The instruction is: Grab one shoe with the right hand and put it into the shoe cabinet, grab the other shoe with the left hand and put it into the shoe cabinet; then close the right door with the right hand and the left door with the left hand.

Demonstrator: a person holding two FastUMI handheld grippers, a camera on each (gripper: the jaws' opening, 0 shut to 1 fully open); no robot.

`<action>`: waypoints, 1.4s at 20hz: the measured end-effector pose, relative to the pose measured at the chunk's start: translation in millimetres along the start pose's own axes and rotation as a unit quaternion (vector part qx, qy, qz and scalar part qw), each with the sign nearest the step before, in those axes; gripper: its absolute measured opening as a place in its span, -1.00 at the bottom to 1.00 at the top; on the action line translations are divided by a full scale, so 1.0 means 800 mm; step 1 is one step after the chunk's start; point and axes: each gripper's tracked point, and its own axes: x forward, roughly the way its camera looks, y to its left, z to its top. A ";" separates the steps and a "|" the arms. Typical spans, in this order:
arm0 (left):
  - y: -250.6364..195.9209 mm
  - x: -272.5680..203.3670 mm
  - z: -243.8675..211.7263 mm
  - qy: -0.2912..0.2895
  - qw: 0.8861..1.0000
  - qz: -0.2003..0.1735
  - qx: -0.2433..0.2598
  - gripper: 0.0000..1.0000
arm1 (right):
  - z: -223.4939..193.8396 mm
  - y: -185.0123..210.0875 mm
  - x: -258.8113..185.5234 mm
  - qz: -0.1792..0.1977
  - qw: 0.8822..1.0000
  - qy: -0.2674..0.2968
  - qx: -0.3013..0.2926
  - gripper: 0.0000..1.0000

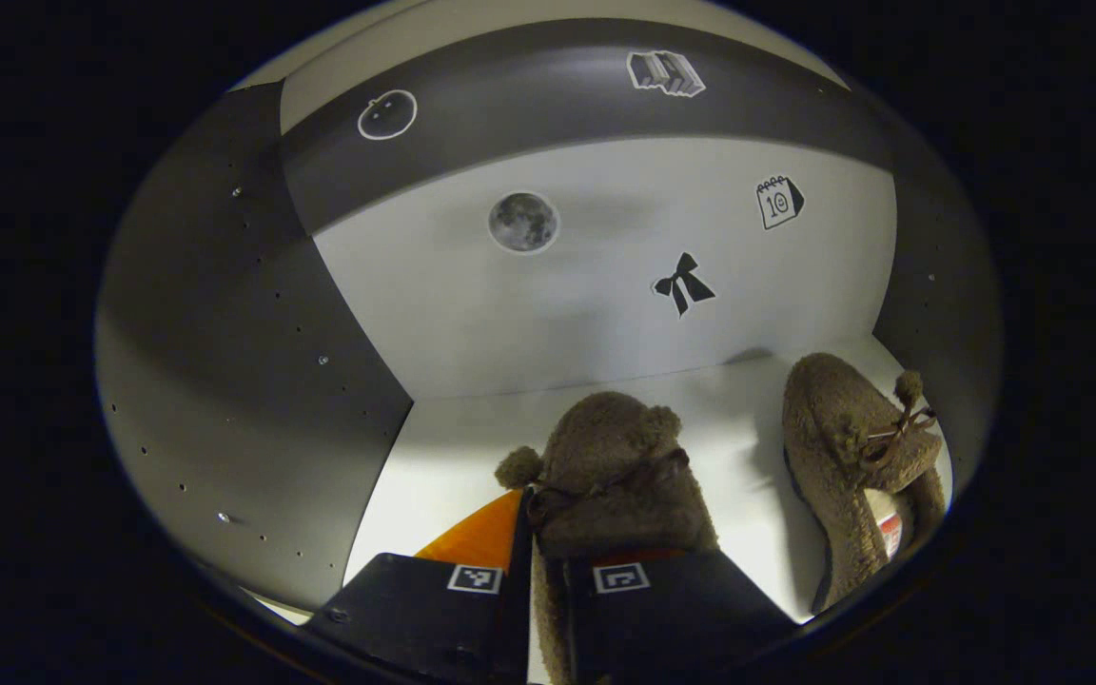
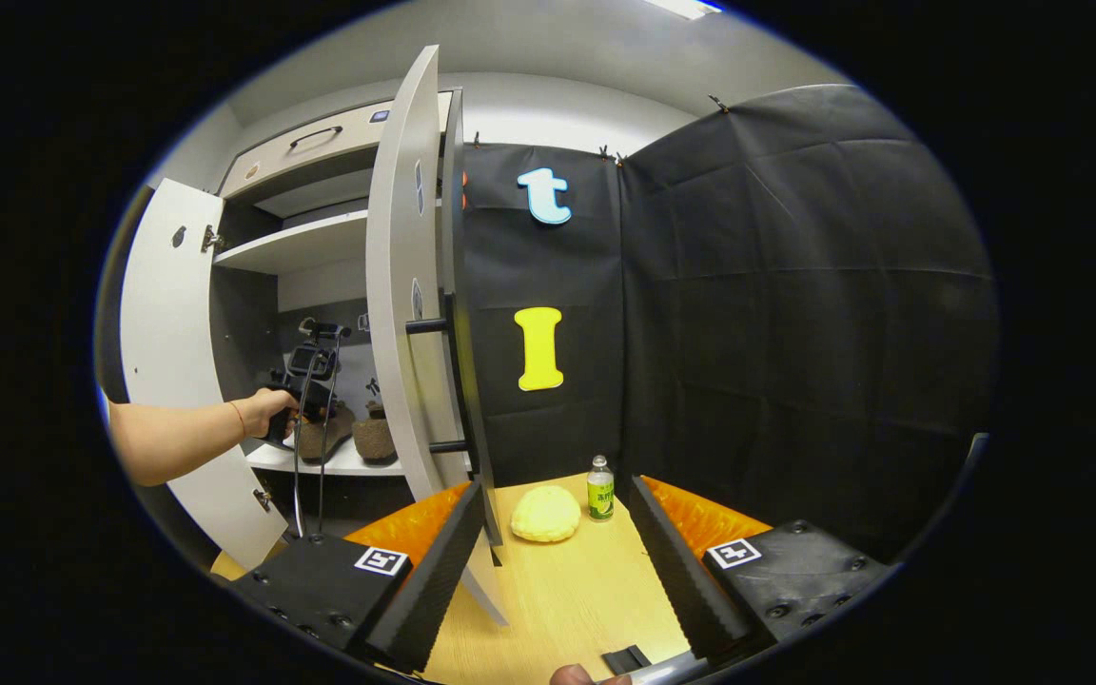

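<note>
Two brown fuzzy shoes with pom-pom laces sit on the white shelf (image 1: 453, 447) inside the shoe cabinet. My left gripper (image 1: 546, 557) is shut on the heel edge of the nearer shoe (image 1: 610, 466); the other shoe (image 1: 843, 447) lies to its right by the cabinet's side wall. In the right gripper view, a hand holds the left gripper (image 2: 305, 385) inside the cabinet over both shoes (image 2: 348, 436). My right gripper (image 2: 556, 487) hangs open over the wooden table (image 2: 567, 590), with nothing between its fingers. The right door (image 2: 403, 285) and the left door (image 2: 167, 314) stand open.
A yellow rounded object (image 2: 545, 514) and a small green-labelled bottle (image 2: 600, 487) stand on the table by the black cloth wall. The open right door's edge is close to my right gripper's left finger. An upper shelf (image 2: 291, 249) and a drawer (image 2: 310, 143) sit above.
</note>
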 end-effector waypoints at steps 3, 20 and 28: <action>0.007 -0.013 0.001 -0.006 1.000 0.007 0.006 -0.33 | -0.001 0.001 0.001 0.005 1.000 0.004 0.002 0.97; 0.020 -0.327 0.012 -0.278 0.959 -0.033 -0.048 0.92 | 0.034 0.010 0.051 0.084 0.996 0.006 0.013 0.96; -0.017 -0.464 -0.075 -0.323 0.943 -0.050 -0.066 0.93 | 0.060 0.012 0.089 0.098 0.995 -0.009 0.016 0.95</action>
